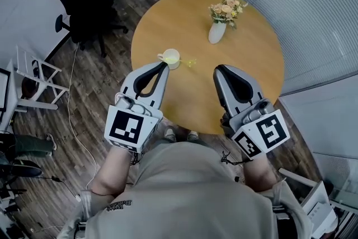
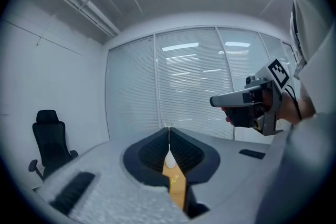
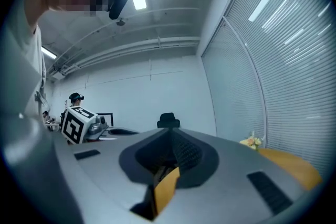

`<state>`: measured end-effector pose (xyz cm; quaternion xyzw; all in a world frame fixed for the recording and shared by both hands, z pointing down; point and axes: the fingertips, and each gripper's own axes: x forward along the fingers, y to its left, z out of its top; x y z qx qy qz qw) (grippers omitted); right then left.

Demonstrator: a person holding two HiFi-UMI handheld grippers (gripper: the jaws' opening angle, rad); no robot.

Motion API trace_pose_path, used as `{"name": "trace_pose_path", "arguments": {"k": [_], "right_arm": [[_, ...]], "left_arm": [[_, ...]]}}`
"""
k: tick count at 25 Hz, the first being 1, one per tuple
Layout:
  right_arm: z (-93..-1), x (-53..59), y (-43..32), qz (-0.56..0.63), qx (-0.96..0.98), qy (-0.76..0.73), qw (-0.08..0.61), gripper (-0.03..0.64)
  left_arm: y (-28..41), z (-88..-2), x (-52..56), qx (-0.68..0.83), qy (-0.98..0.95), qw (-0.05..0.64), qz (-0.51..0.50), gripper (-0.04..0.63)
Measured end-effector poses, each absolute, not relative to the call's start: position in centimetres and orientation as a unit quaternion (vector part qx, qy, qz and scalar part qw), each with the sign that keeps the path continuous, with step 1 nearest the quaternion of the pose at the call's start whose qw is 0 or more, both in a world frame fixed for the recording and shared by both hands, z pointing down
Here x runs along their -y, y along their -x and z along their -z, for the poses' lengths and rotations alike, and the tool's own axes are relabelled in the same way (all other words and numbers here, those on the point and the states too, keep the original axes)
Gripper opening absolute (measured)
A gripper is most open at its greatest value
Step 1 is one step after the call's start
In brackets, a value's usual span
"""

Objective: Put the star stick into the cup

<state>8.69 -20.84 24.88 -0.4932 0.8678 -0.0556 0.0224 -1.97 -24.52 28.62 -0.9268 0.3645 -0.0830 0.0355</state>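
- Yellow star stick (image 1: 190, 62) lies flat on the wooden table (image 1: 168, 19), just right of the cup (image 1: 170, 57) and toward the near edge; its long axis seems to run sideways.
- Left gripper (image 1: 164, 65), jaws pressed together and empty, points at the cup.
- Right gripper (image 1: 218, 69), likewise closed and empty, is about as near, and its way looks clearer.

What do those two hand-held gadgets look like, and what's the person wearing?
The left gripper and right gripper are pale grey shells with black ribbed inner pads. Each carries a white cube with black square markers. The person wears a beige short-sleeved T-shirt.
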Motion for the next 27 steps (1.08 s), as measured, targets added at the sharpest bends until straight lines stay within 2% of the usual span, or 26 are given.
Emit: {"name": "trace_pose_path", "arguments": {"k": [18, 27], "right_arm": [[-25.9, 20.5, -7.3, 0.045, -0.875, 0.482, -0.013, 0.037], [-25.4, 20.8, -8.0, 0.041, -0.87, 0.491, -0.009, 0.037]], "left_arm": [[3.2, -29.7, 23.3, -0.368, 0.925, 0.023, 0.089, 0.023], [3.3, -29.2, 23.0, -0.366, 0.926, 0.028, 0.09, 0.023]]}}
